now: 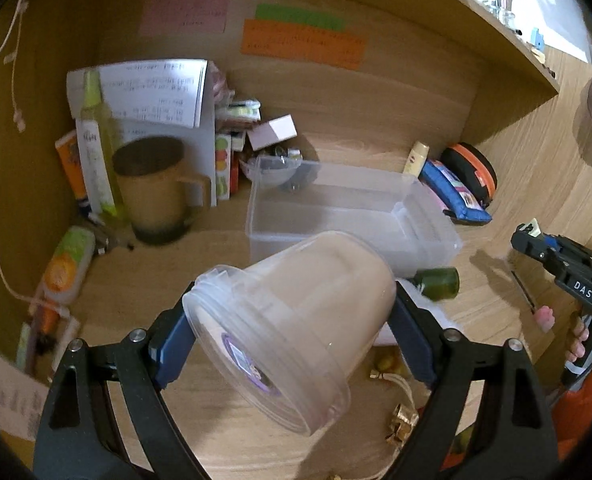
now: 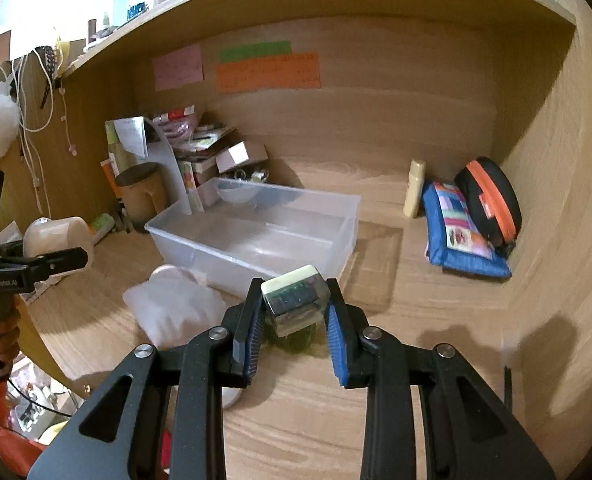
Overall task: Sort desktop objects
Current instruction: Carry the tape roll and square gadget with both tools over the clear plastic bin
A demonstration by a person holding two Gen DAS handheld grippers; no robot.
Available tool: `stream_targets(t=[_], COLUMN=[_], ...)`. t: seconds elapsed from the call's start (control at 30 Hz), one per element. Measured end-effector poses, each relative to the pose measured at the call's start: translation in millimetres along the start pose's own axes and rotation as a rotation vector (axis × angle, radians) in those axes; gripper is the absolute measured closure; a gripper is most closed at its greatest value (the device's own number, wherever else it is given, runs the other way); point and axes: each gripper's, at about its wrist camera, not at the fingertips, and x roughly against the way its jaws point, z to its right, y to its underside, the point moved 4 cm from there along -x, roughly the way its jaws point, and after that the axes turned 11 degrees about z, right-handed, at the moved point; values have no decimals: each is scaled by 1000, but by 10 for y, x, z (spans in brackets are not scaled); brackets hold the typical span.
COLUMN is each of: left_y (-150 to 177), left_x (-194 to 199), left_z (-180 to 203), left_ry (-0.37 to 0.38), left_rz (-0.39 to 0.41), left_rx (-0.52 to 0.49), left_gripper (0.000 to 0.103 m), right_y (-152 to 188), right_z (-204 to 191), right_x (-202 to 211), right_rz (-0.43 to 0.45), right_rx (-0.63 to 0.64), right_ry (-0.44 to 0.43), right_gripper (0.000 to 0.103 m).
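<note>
Left gripper [image 1: 292, 316] clamped on a tilted clear tub [image 1: 288, 320], held above the desk [image 1: 224, 420], just short of the bin [image 1: 435, 208]. Right gripper [image 2: 294, 300] closed on a small bottle [image 2: 296, 300], green glass below the cap, near the bin's front wall.

Progress, judged: early. Bin looks empty; white cloth [image 2: 176, 308], mug [image 1: 156, 192], pouch [image 2: 459, 228] and case [image 2: 491, 200] unsorted.

Back-left pile blurred; tub contents and label unreadable.

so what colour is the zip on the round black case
Orange; the round black zip case by the right wall shows clearest in the right wrist view.
</note>
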Motion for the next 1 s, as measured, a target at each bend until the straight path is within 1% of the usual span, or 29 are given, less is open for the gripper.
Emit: stream_targets(t=[0.13,0.27,0.37,0.5,0.73,1.0], left_y=[-191,-409,-533,-649,-805,-856], left_x=[-11,-51,-146,-271,-582,-1028], left_z=[-26,-37,-59,-83,-73,-34], left_ry=[23,4,15,1,-3,10], left_rz=[17,51,49,52,28,-39], left_rx=[-8,-41,-32,-37,-47,-58], left_gripper=[15,15,15,15,15,15], right_y=[-159,-321,-435,-546,-588,-587], right_z=[-6,-18,-31,-28,-52,-21], right_x=[-97,-176,-262,-410,-707,-990], right_rz=[23,44,55,55,27,-12], right_rx=[14,31,51,59,63,64], right_ry=[-3,-10,-12,-19,-20,-21], right_gripper=[77,77,77,77,77,77])
